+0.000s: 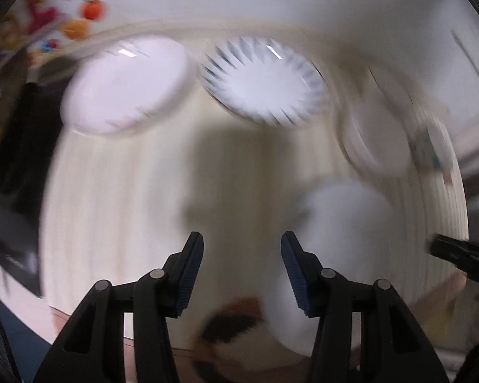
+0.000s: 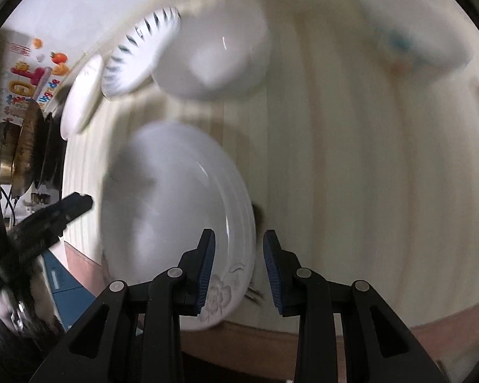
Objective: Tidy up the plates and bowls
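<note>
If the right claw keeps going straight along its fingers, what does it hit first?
Most likely the rim of the flower-patterned plate on the wooden table. The rim sits between the right claw's open fingers, the pads not touching it. Blur leaves depth uncertain.

On the table (image 2: 335,159) right now: three plates, one plain (image 2: 79,95), one blue-striped (image 2: 137,60), one flowered (image 2: 175,223); one white bowl (image 2: 214,57); two grippers.

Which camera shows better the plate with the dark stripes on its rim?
The left wrist view: the striped plate faces the camera almost whole, lying on the table. The right wrist view shows it at a steep slant, partly hidden behind a white bowl.
</note>
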The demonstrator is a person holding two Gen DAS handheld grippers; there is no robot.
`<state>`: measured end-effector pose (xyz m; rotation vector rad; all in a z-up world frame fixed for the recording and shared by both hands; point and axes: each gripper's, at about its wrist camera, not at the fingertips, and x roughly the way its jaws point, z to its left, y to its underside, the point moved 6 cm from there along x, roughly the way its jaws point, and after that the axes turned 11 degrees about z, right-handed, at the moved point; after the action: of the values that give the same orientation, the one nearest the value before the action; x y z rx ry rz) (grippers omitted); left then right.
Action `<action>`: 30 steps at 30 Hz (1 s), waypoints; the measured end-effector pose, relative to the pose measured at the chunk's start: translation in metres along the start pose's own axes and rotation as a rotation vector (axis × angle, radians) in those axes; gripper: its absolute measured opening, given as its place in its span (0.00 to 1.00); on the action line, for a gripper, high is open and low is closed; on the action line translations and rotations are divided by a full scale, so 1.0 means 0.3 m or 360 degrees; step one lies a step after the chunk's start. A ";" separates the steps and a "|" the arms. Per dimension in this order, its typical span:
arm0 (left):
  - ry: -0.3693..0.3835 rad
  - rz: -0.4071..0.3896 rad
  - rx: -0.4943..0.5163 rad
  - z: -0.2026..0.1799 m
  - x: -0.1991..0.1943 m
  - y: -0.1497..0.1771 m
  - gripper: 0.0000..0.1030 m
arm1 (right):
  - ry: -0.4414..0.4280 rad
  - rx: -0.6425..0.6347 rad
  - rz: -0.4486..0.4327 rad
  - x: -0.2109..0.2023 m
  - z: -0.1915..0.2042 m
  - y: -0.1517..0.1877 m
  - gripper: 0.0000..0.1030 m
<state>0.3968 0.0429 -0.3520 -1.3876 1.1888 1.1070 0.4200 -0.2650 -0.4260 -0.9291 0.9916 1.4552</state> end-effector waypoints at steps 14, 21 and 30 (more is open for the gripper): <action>-0.0078 -0.0056 -0.0567 0.562 0.122 -0.316 0.47 | -0.0125 -0.0519 -0.0268 0.061 0.806 -0.703 0.58; -0.0047 0.0001 -0.0624 0.624 0.219 -0.359 0.47 | -0.0014 -0.0646 -0.0218 0.314 1.023 -1.000 0.48; -0.0053 -0.0083 -0.0610 0.669 0.228 -0.368 0.38 | -0.0033 -0.0626 -0.0158 0.472 1.070 -1.135 0.21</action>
<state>0.5046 0.2403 -0.4325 -1.6702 0.9410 1.3642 0.7362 0.1045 -0.4772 -1.2241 0.6423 1.6010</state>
